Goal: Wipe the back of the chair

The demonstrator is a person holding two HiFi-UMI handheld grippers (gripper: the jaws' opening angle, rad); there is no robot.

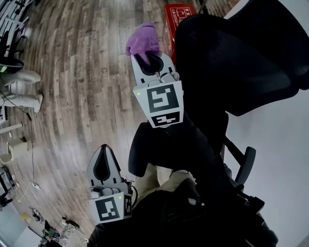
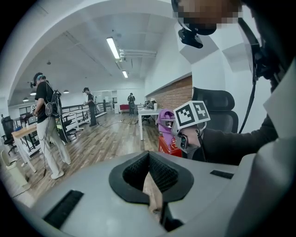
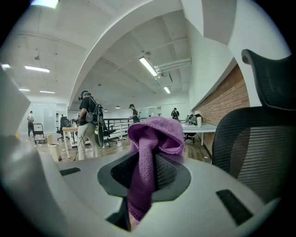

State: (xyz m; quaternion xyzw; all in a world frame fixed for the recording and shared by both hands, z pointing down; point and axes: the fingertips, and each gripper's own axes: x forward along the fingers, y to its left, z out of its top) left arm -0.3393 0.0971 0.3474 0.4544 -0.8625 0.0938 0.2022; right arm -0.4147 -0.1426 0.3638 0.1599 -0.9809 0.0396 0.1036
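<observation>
A black mesh office chair (image 1: 236, 58) fills the upper right of the head view, and its back (image 3: 259, 152) stands just right of my right gripper. That right gripper (image 1: 146, 52) is shut on a purple cloth (image 1: 144, 38), which bunches over its tips (image 3: 150, 159). The cloth (image 3: 157, 134) is beside the chair back and apart from it. My left gripper (image 1: 103, 152) hangs lower left, shut with nothing in it (image 2: 149, 159). In the left gripper view the right gripper (image 2: 169, 125), the cloth (image 2: 165, 118) and the chair (image 2: 222, 115) are ahead.
A red box (image 1: 176, 14) lies on the wood floor behind the chair. The chair's armrest (image 1: 246, 164) juts out at the lower right. Other people (image 2: 46, 125) stand among desks across the room, and one person's feet (image 1: 21, 87) show at the far left.
</observation>
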